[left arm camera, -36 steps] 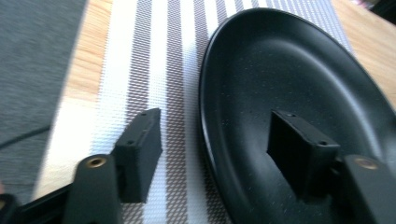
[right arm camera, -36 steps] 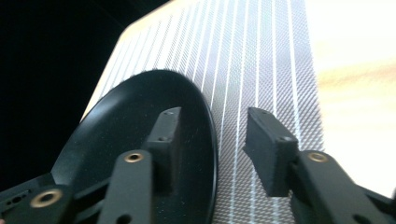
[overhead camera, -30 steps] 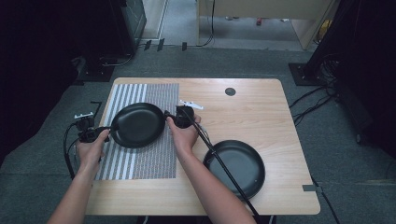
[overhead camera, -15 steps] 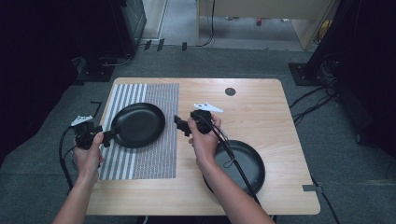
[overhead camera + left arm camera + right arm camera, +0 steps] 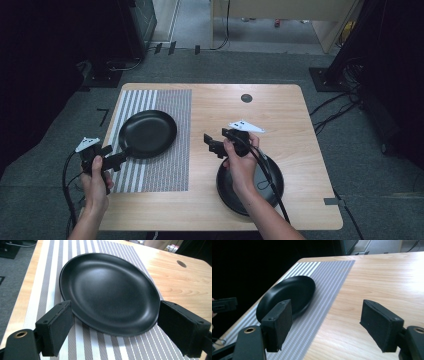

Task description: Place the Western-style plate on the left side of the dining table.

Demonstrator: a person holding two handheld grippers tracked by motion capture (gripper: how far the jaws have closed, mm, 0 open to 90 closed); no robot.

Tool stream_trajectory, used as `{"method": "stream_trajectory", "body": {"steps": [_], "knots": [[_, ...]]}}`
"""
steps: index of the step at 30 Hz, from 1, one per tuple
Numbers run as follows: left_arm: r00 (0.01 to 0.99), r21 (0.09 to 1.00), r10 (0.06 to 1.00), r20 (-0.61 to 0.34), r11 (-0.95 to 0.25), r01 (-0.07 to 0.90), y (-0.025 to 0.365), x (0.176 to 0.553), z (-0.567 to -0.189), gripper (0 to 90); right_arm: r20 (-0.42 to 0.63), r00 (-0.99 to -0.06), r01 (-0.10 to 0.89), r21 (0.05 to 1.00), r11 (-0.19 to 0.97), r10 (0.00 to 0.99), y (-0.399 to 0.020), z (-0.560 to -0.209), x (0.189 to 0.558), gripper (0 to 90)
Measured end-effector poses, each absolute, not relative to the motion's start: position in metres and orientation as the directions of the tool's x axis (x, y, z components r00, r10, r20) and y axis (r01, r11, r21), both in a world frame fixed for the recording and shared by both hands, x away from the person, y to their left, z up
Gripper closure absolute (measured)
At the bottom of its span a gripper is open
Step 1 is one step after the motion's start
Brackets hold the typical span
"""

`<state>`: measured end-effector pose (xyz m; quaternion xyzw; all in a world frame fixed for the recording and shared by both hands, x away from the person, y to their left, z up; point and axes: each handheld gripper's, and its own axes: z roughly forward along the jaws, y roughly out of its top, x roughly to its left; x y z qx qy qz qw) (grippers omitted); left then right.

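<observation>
**Plate on the mat, both tools open**

A black plate [image 5: 147, 133] lies flat on the striped mat [image 5: 170, 165] at the left of the table [image 5: 280, 105]. The left tool [image 5: 116, 161] sits just off the plate's near-left rim, jaws wide and nothing between them; it seems clear of the rim, though the high view is too small to be sure. The right tool [image 5: 210, 144] hangs over bare wood right of the mat, its jaws just opened further, holding nothing. A second plate [image 5: 272, 187] lies under the right forearm.
</observation>
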<state>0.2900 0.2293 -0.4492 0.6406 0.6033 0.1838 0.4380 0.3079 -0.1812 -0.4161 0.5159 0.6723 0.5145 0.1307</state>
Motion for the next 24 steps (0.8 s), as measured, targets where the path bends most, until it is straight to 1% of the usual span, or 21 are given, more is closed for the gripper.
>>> {"method": "stream_trajectory", "body": {"steps": [1,4,5,6,7,8,10,15,24], "knots": [[0.195,0.783,0.938,-0.288,0.113,0.612,0.227,0.284,-0.452,13.0,0.333,-0.425,0.548,0.835,-0.054,0.842,-0.191,-0.418,0.303,24.9],[0.195,0.782,0.938,-0.287,0.112,0.613,0.225,0.278,-0.456,13.1,0.338,-0.399,0.550,0.832,-0.072,0.853,-0.208,-0.424,0.298,24.9],[0.196,0.783,0.938,-0.285,0.110,0.612,0.224,0.275,-0.458,13.1,0.338,-0.399,0.550,0.832,-0.072,0.853,-0.208,-0.424,0.298,24.9],[0.198,0.782,0.938,-0.285,0.108,0.614,0.223,0.273,-0.460,13.1,0.328,-0.385,0.549,0.833,-0.071,0.863,-0.219,-0.428,0.295,24.9],[0.202,0.781,0.938,-0.281,0.101,0.617,0.223,0.271,-0.462,13.1,0.328,-0.385,0.549,0.833,-0.071,0.863,-0.219,-0.428,0.295,24.9],[0.203,0.782,0.942,-0.266,0.088,0.617,0.222,0.267,-0.466,13.1,0.305,-0.372,0.547,0.835,-0.059,0.877,-0.229,-0.433,0.292,24.9],[0.202,0.782,0.944,-0.262,0.085,0.618,0.222,0.265,-0.468,13.1,0.303,-0.367,0.548,0.834,-0.059,0.879,-0.234,-0.436,0.290,25.0],[0.194,0.783,0.949,-0.249,0.079,0.618,0.221,0.253,-0.478,13.1,0.298,-0.340,0.548,0.833,-0.070,0.892,-0.265,-0.445,0.279,25.0],[0.172,0.786,0.962,-0.212,0.064,0.615,0.218,0.239,-0.497,13.1,0.276,-0.295,0.558,0.827,-0.070,0.915,-0.293,-0.463,0.263,25.1]]}}
